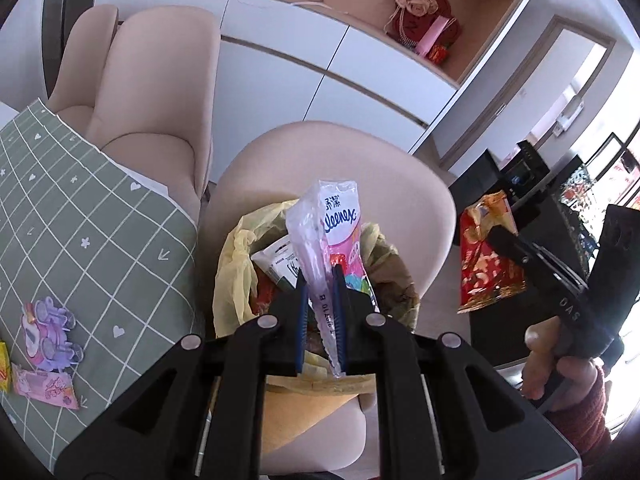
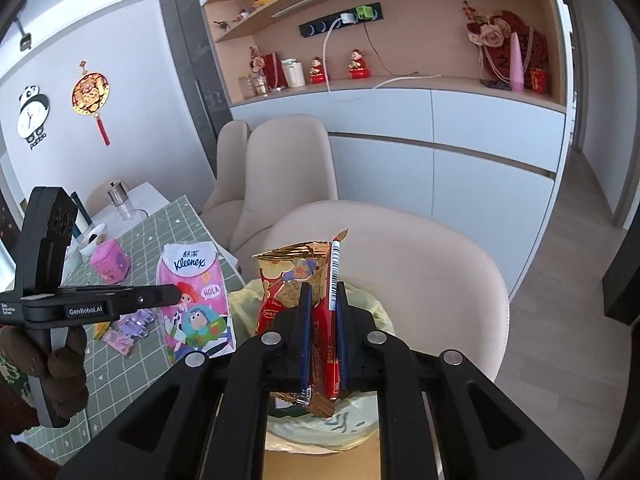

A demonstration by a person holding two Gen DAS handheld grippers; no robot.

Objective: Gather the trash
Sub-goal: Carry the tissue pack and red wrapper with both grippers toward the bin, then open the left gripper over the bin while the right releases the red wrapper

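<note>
- The left gripper [image 1: 320, 300] is pinching an empty Kleenex tissue wrapper [image 1: 334, 232] between its blue pads, jaws closed on the crumpled lower end; the wrapper is standing upright, directly over the trash bin [image 1: 236, 276].
- The right gripper [image 2: 323, 320] is clamping a red and gold snack bag [image 2: 298, 280] the same way, jaws shut on the bag's folded edge, barcode strip facing out. It is hanging over the bin's yellow liner [image 2: 360, 432], as the right wrist view shows.
- The bin is sitting on the seat of a beige chair [image 1: 400, 184], beside the table with the green checked cloth [image 1: 80, 216]. Its liner is already holding wrappers and a white packet, so part of the collecting looks done.
- Still lying on the cloth: a purple toy-shaped wrapper [image 1: 48, 332], a pink packet [image 1: 46, 390] and a yellow scrap [image 1: 3, 364] at the table edge. Those appear to be left to gather.
- Judged stage: both pieces are carried to the bin and not yet let go; the drop seems the step in hand.
- The tissue wrapper is looking limp, thin, translucent plastic with pink cartoon print. The snack bag is looking stiff, foil-lined, torn open at the top.
</note>
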